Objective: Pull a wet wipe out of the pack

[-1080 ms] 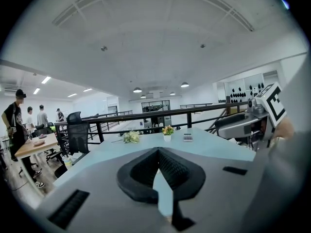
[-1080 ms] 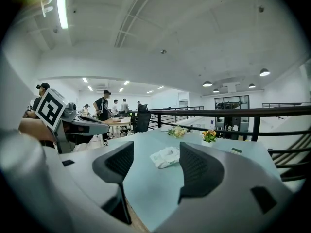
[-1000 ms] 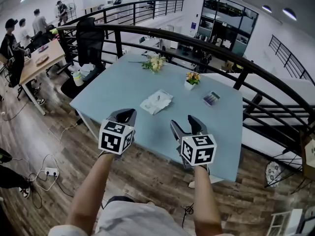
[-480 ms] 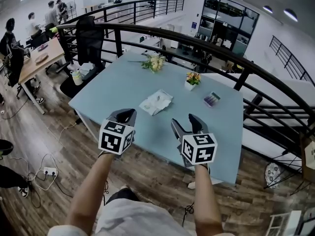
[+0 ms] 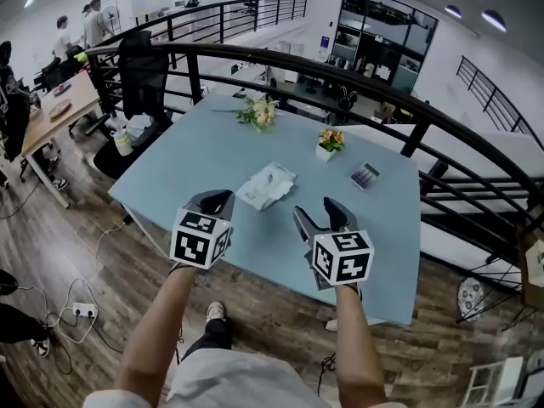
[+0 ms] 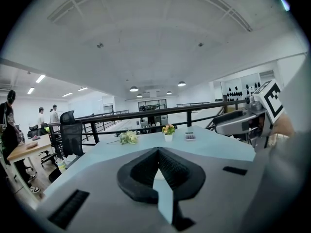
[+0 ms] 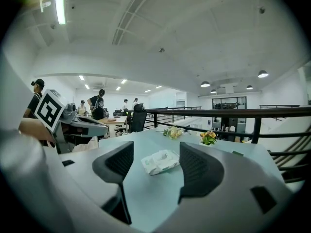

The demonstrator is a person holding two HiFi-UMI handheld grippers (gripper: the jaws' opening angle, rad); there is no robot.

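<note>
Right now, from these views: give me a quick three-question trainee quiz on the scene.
1. True or false: the left gripper is shut on the wet wipe pack.
2. The right gripper is: A open and empty; B shut; C holding a wipe.
3. How many flower arrangements are on the table?
Key: 1 false, it is shut but empty, short of the pack. 2 A. 3 two, a bouquet and a small pot.

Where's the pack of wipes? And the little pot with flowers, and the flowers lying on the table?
wipe pack (image 5: 266,185), head view, middle of its top.
flower pot (image 5: 325,151), head view, its white side.
loose flowers (image 5: 259,113), head view, the blossoms.
</note>
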